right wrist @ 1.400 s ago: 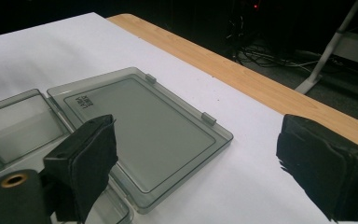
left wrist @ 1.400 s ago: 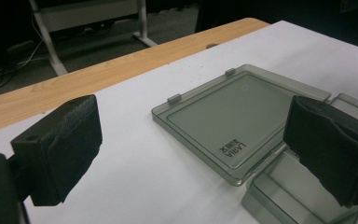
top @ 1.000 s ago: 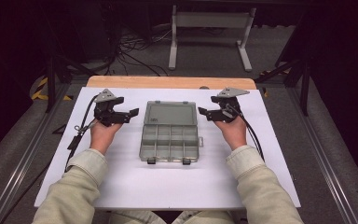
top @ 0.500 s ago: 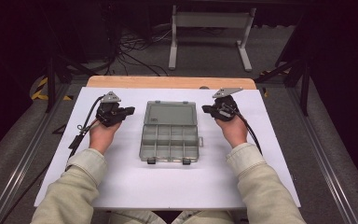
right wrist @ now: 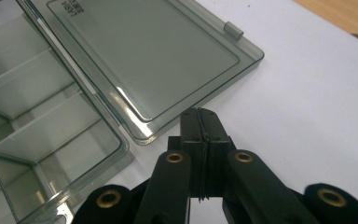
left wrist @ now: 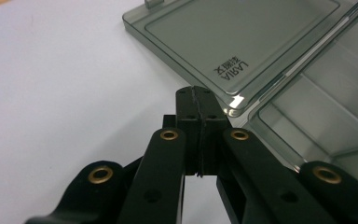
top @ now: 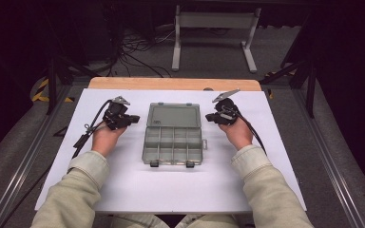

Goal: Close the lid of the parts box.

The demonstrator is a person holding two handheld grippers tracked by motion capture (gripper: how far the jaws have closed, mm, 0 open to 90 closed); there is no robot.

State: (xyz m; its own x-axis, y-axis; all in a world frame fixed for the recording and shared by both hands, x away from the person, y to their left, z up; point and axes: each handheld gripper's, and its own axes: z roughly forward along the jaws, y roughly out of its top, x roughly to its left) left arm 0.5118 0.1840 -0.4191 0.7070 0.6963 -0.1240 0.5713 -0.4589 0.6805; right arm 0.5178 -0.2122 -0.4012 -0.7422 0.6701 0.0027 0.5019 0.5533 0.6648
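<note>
Looking from the high view, you see the box (top: 173, 135) open mid-desk (top: 285, 156), lid flat. Left tongs (left wrist: 196, 105) are closed and empty beside the lid corner; right tongs (right wrist: 199, 123) likewise. Closing the lid probably remains.

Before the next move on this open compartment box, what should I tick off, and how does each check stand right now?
1. Lid folded fully open, lying flat: ok.
2. Compartments of the box empty: ok, as far as shown.
3. Left gripper shut, holding nothing: ok.
4. Right gripper shut, holding nothing: ok.
5. Both grippers apart from the box: cannot tell; tips sit close to the lid corners.
6. White mat bare in front: ok.
</note>
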